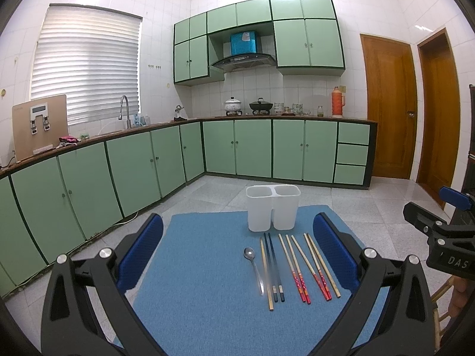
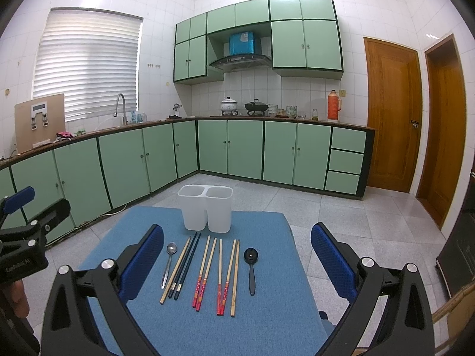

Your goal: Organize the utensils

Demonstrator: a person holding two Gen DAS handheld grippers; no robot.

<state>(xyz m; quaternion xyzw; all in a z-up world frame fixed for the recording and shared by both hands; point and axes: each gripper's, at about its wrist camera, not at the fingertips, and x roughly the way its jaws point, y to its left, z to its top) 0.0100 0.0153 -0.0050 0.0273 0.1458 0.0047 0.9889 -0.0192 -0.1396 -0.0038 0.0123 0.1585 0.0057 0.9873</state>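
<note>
Both grippers, left [image 1: 237, 249] and right [image 2: 237, 249], hover with jaws apart; best grab one chopstick pair [image 2: 203, 273] mid-length, then drop upright into holder [image 2: 206, 207].

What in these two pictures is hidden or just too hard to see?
- Black spoon: plain in the right wrist view; in the left wrist view it does not show, probably behind the left gripper finger.
- Two-compartment holder: both views look at it from low, so its bottoms cannot be seen.
- Chopsticks: patterns on the red ends are too small to read.
- Blue mat: near edge hidden by the right gripper body.
</note>
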